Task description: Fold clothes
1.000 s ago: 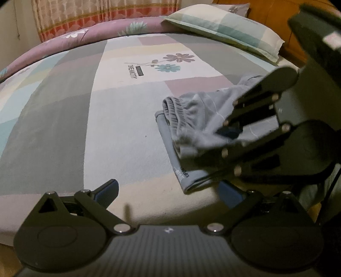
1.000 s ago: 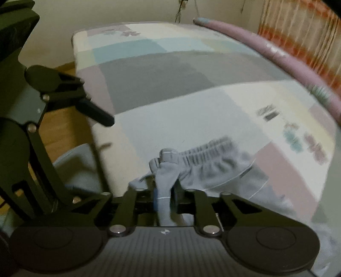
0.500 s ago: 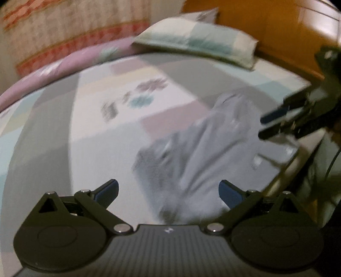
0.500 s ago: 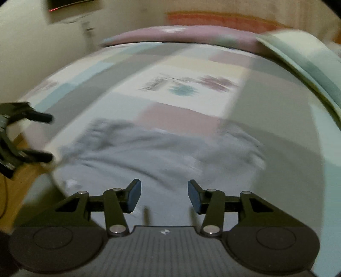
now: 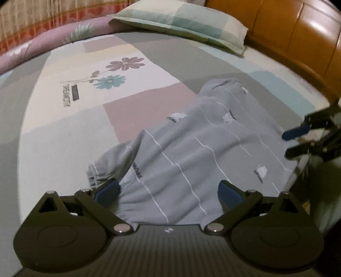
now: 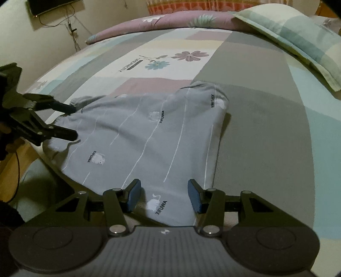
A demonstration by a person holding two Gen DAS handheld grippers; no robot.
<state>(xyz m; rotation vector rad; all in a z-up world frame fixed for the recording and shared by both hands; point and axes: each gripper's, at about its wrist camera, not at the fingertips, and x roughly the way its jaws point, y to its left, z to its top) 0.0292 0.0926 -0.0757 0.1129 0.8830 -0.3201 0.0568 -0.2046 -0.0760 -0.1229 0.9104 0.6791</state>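
Note:
A grey garment (image 5: 202,144) with thin white lines and small white prints lies flat along the bed's near edge. Its gathered waistband (image 5: 100,174) bunches at one end. My left gripper (image 5: 168,189) hovers open and wide over that end, its left fingertip (image 5: 108,188) by the waistband. In the right wrist view the garment (image 6: 149,127) spreads ahead of my right gripper (image 6: 164,194), which is open above the cloth's other end with nothing pinched. Each gripper shows in the other's view: the right gripper (image 5: 286,144) at the far right, the left gripper (image 6: 72,121) at the far left.
The bed sheet (image 5: 64,138) is patchwork with a flower print. A checked pillow (image 5: 181,19) lies by the wooden headboard (image 5: 298,32). A rolled purple quilt (image 6: 170,19) runs along the far side. The bed's edge drops to the floor (image 6: 12,162) beside the garment.
My right gripper has let go of the waistband it held up and swung to the garment's other end. The garment now lies spread out flat. My left gripper has shifted over the waistband end.

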